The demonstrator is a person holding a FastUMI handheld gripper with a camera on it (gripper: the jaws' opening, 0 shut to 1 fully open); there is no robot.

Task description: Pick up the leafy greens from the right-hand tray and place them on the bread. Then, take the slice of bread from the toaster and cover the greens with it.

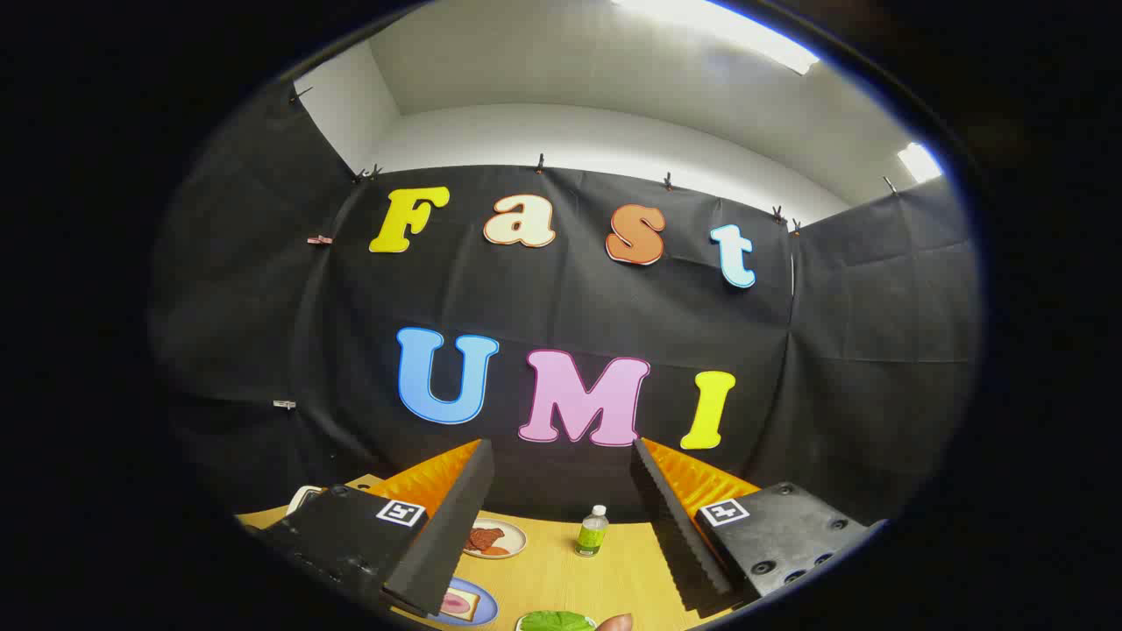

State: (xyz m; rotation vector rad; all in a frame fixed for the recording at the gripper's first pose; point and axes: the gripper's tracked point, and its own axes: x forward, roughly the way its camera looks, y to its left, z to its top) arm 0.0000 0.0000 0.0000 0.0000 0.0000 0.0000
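Currently my hand-held gripper (561, 526) gapes wide, ribbed foam fingers (451, 517) empty above the wooden worktop (614, 574), crinkled leafy greens (554, 621) near.

Black cloth wall (561, 298), wooden table (561, 570)

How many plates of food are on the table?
3. One with reddish food beyond the open gripper's left finger, a blue one with bread beside it, one with greens between the fingers. More may be hidden.
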